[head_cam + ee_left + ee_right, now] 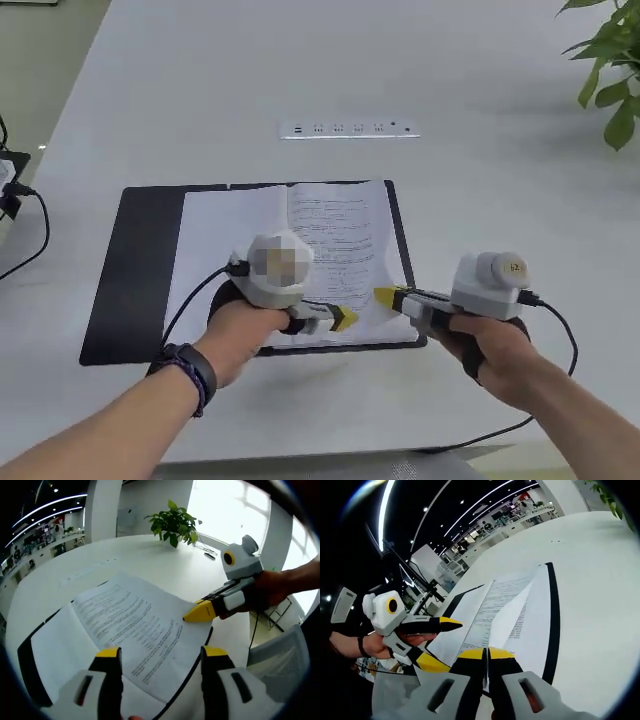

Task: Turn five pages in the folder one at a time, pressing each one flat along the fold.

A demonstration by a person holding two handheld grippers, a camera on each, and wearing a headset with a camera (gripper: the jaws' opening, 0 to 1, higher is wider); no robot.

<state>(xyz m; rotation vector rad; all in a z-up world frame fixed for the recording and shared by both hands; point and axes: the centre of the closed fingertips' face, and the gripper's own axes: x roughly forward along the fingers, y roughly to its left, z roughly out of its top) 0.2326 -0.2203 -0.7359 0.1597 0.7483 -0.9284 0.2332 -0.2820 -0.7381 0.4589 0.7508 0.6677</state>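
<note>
Pinching the top page [345, 240] of the folder [135, 270] open on the counter [480, 180], the right gripper [386, 296] had its fingers shut, the left gripper [344, 319] had its apart, and a hasty pull risked tearing the sheet.

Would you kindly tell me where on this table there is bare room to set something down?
Free: the table between folder and plant; the band between power strip and folder. Crowded: the folder's near right corner, where left gripper and right gripper meet.
</note>
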